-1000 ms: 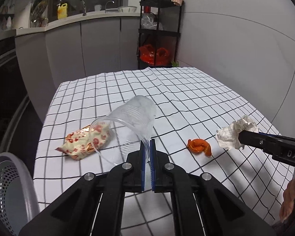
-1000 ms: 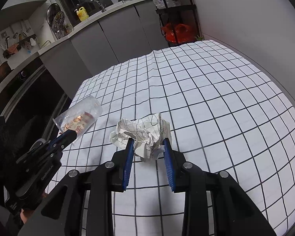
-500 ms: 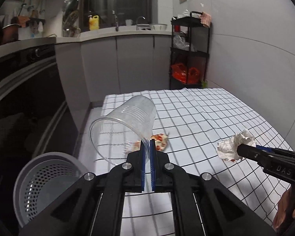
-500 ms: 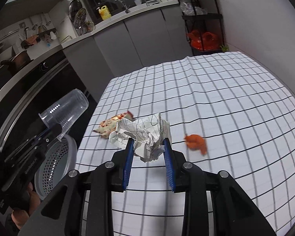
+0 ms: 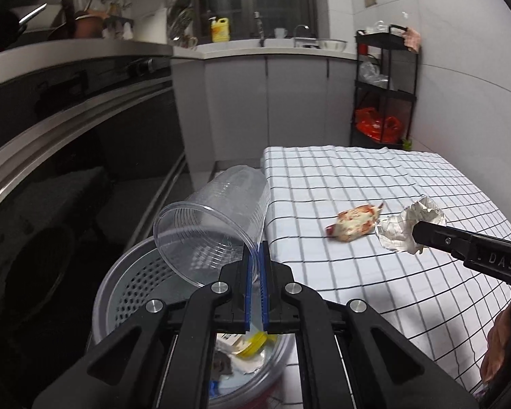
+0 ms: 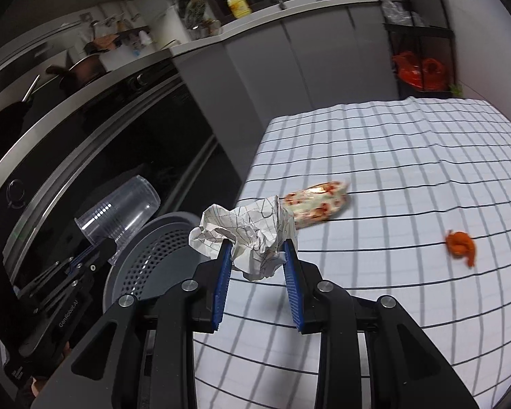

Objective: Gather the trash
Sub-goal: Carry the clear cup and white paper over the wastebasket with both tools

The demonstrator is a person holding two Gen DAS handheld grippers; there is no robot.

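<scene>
Over the bin [image 5: 126, 293], my left gripper [image 5: 254, 262] pinches the cup [image 5: 214, 225], right gripper [image 6: 255, 255] clamps paper [image 6: 248, 235]; I'd centre each before releasing.

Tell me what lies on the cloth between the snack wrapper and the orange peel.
Nothing: between the snack wrapper and the orange peel the checked cloth is bare, as the right wrist view shows.

clear cup [image 5: 218, 225] tilted above bin [image 5: 126, 293]; crumpled paper [image 6: 248, 235] probably aloft.

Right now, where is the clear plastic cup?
In the left wrist view, the clear plastic cup is pinched by its rim in the left gripper, above the grey bin beside the table.
</scene>
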